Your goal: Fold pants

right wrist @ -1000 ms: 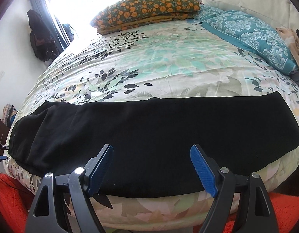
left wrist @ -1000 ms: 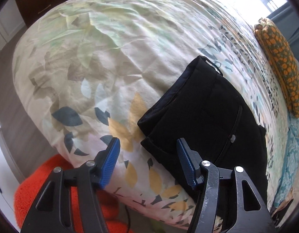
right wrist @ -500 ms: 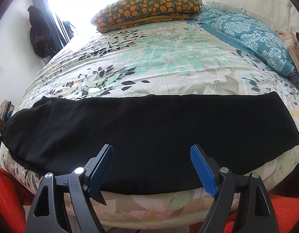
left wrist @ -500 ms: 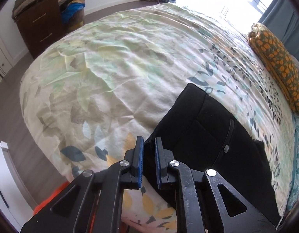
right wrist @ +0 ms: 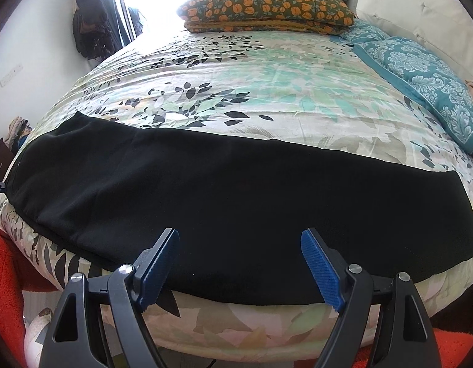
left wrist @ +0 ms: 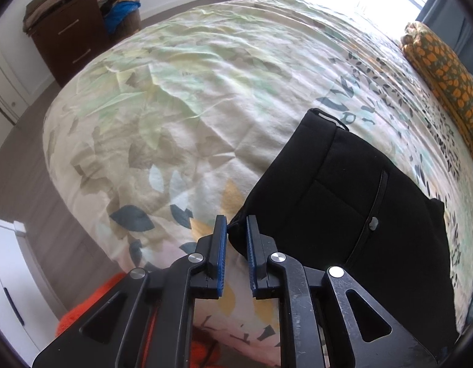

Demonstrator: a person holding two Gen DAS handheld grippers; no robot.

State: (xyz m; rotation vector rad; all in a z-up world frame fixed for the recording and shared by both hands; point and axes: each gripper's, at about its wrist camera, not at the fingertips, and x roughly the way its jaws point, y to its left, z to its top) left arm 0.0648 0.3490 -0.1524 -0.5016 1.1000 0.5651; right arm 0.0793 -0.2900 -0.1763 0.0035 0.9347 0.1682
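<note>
The black pants (right wrist: pixel 224 202) lie stretched flat along the near edge of the bed (left wrist: pixel 181 98), already doubled leg on leg, the waistband end at my left and the leg hems running off to my right. A second ago my left gripper (left wrist: pixel 236 230) stood wide beside the waistband corner; since then it has snapped nearly shut over that corner and is now easing open a little, with a nub of the black cloth in the narrow gap between the blue pads (left wrist: pixel 221 245). I cannot tell whether the pads actually press on the fabric or only flank it, so I judge the pinch as unproven, and lifting now could leave the corner behind.

My right gripper (right wrist: pixel 238 265) has slid a little along the bed's edge and rolled, its jaws as wide as before and holding nothing. It hangs over the near hem of the trouser legs, roughly mid-length, the pads apart from the cloth.

So the lengthwise fold looks done and the crosswise fold is not yet begun. Beyond the pants the flowered duvet is bare up to the orange pillow (right wrist: pixel 267 3) and teal pillow (right wrist: pixel 426 76).
</note>
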